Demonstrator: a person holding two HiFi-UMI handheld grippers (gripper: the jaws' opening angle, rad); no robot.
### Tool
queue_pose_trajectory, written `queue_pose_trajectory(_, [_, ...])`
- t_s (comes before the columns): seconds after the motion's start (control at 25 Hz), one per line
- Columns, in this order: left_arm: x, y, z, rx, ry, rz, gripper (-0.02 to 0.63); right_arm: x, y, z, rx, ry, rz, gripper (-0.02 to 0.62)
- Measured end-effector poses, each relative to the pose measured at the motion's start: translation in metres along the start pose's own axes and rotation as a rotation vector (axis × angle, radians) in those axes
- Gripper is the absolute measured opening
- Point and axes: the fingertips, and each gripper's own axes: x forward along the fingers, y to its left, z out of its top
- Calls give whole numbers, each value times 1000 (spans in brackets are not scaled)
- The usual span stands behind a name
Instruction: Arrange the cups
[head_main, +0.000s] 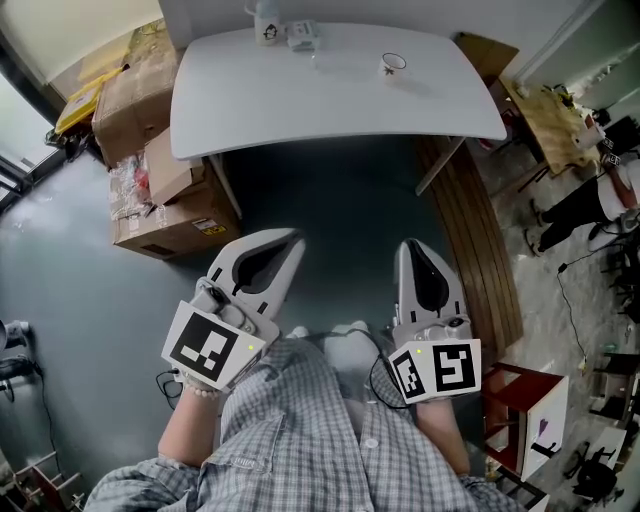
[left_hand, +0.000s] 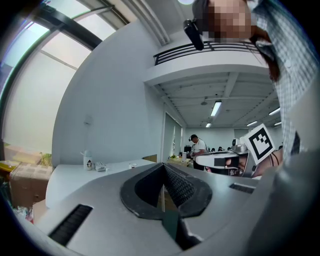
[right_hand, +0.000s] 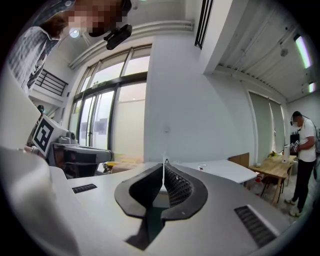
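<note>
Grey floor (head_main: 90, 300) fills most of the head view, with a white table (head_main: 330, 100) ahead of you and cardboard boxes (head_main: 150, 160) stacked by its left end. You hold both grippers low in front of your checked shirt (head_main: 300, 430), well short of the table and apart from each other. Your left gripper (head_main: 290, 238) has its jaws pressed together with nothing between them, and your right gripper (head_main: 411, 246) is the same, jaws together and empty. Both point level toward the table. Cups sit at the table's far edge: a tall white cup (head_main: 266, 25) at the back left and a small cup (head_main: 393, 64) well to its right. A small grey object (head_main: 302, 36) lies just beside the tall one; can't tell what it is. Wooden boards (head_main: 470, 230) lie on the floor right of the table. Another person (head_main: 590, 200) stands at the far right.
</note>
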Motion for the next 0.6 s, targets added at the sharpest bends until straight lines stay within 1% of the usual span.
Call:
queue_pose_trajectory(0.08, [1, 2, -1, 4, 1, 2, 9, -1, -2, -2, -7, 4, -13, 26])
queue_pose_trajectory(0.24, [5, 3, -1, -16, -4, 7, 9, 0, -11, -6, -13, 20, -22, 26])
queue_pose_trajectory(0.32, [10, 4, 0, -10, -9, 11, 9, 5, -18, -7, -13, 21, -23, 26])
queue_pose_trajectory(0.36, [13, 5, -2, -6, 2, 20, 9, 7, -21, -8, -11, 20, -23, 26])
queue_pose_trajectory(0.48, [22, 10, -6, -14, 35, 53, 9, 21, -32, -8, -11, 15, -7, 26])
queue_pose_trajectory(0.6, [33, 22, 0, -10, 14, 82, 9, 43, -38, -4, -24, 5, 30, 26])
